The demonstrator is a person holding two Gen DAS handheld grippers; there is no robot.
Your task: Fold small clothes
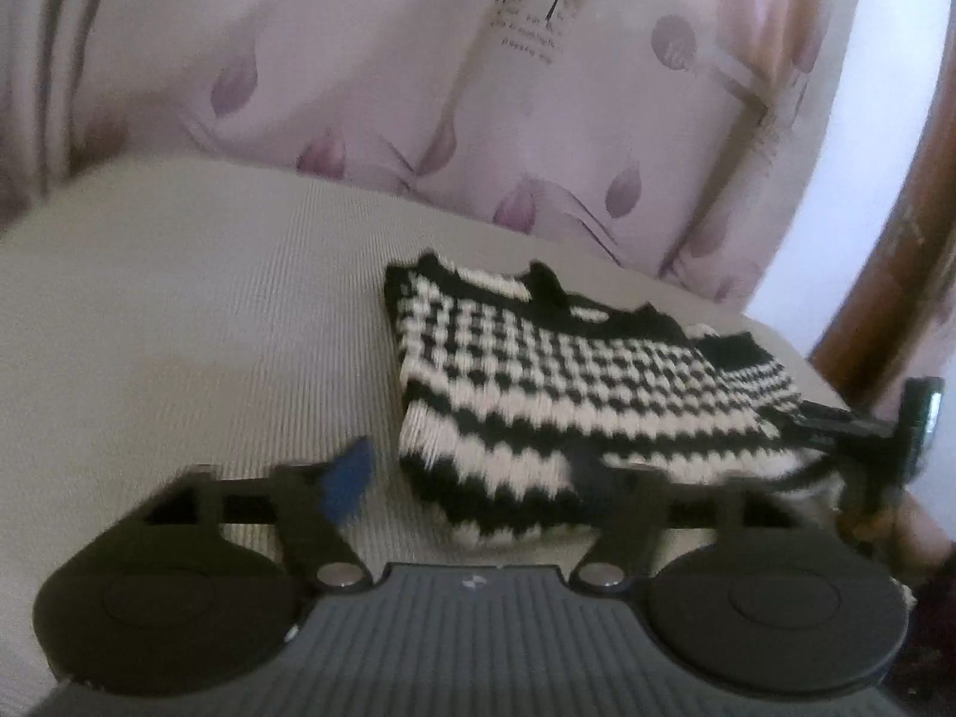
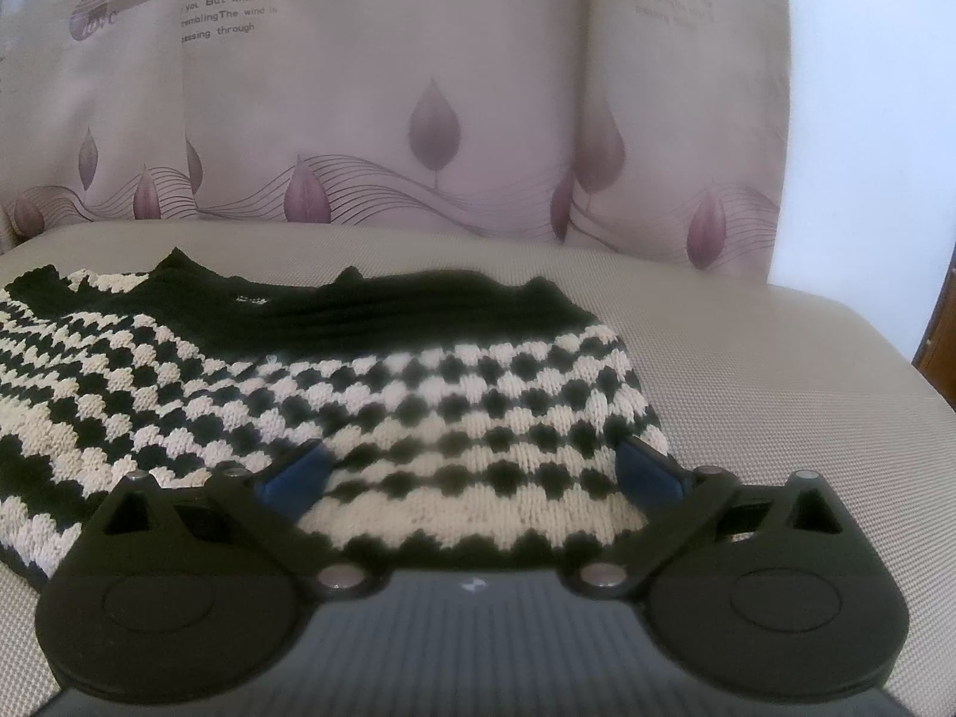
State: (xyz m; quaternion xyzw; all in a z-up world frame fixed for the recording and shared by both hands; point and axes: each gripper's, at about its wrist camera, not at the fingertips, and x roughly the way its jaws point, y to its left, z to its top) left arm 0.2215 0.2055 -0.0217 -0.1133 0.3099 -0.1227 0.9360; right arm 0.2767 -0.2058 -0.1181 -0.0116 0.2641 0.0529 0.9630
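Observation:
A small black-and-cream knitted sweater point(image 1: 573, 394) lies folded on the beige ribbed seat point(image 1: 197, 310). My left gripper point(image 1: 472, 472) is at the sweater's near left corner with its jaws wide apart. Its left blue pad point(image 1: 349, 481) stands clear over the seat, and the right finger is partly covered by the knit. In the right wrist view the sweater point(image 2: 370, 376) fills the left and middle, black collar band at the back. My right gripper point(image 2: 472, 466) is open over the sweater's near edge, both blue pads point(image 2: 648, 472) apart, gripping nothing.
Pink leaf-printed back cushions point(image 2: 382, 107) with printed text rise behind the seat. A brown wooden frame point(image 1: 896, 275) stands at the right, past the seat edge. A black part of the other gripper point(image 1: 917, 418) shows at the sweater's right end. Bare seat point(image 2: 777, 394) lies right of the sweater.

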